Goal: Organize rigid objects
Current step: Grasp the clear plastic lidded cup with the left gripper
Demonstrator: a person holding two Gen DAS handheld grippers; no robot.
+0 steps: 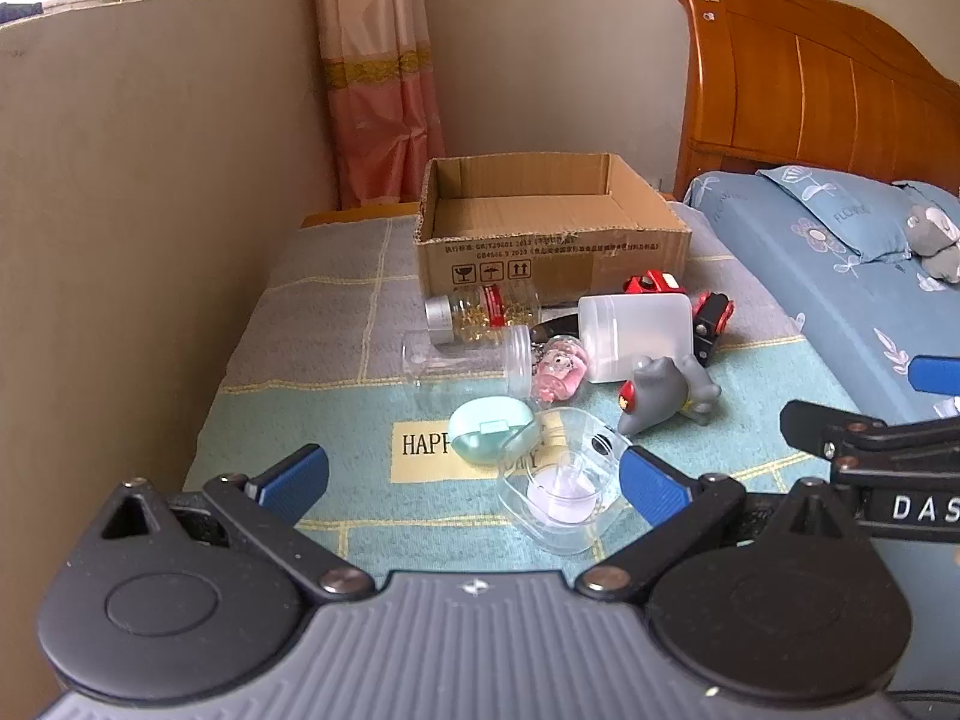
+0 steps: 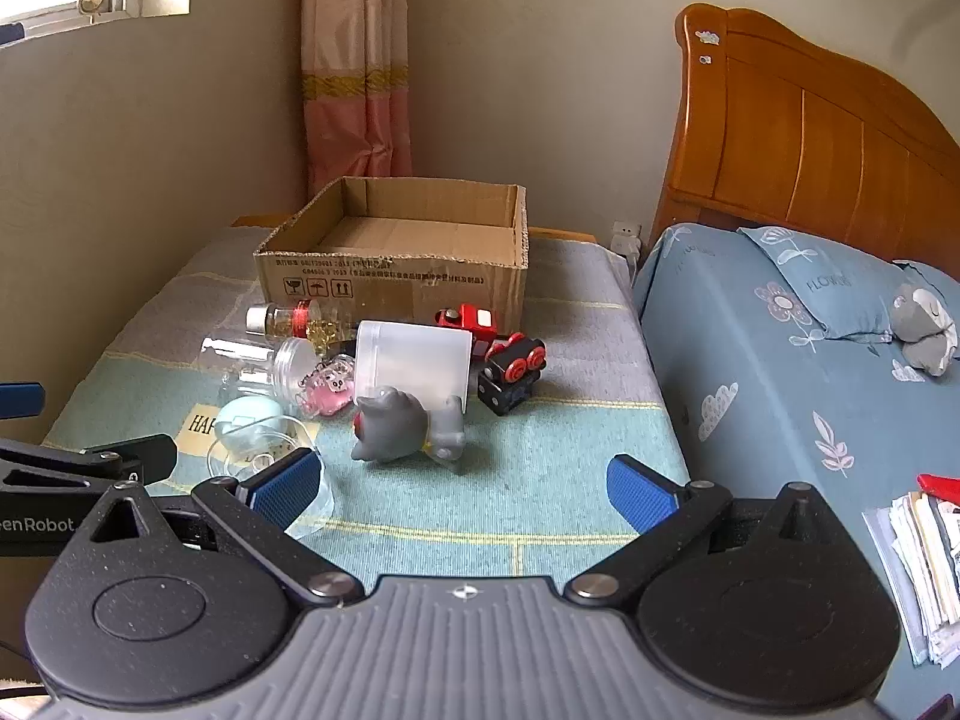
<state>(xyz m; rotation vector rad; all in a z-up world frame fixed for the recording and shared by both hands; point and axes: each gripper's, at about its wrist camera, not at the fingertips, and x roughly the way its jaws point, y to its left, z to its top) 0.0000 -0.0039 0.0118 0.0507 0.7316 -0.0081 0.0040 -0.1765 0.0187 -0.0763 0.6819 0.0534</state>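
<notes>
Progress: we judge nothing sorted yet | brown cardboard box (image 1: pixel 549 240) sits empty at the table's far edge | clear jars, grey rubber toy (image 2: pixel 408 423), red toy trains lie mid-table | left gripper (image 1: pixel 474 480) and right gripper (image 2: pixel 462 489) both spread, holding nothing.

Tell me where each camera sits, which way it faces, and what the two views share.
Left wrist: rides on the left gripper, looking forward past its open blue fingers at the clear plastic case, the mint case and the cardboard box; the right gripper juts in at the right edge.
Right wrist: rides on the right gripper, facing the grey toy and the box; the left gripper's arm shows at the left edge.
Shared: box, toy pile, white jar, wooden headboard.
</notes>
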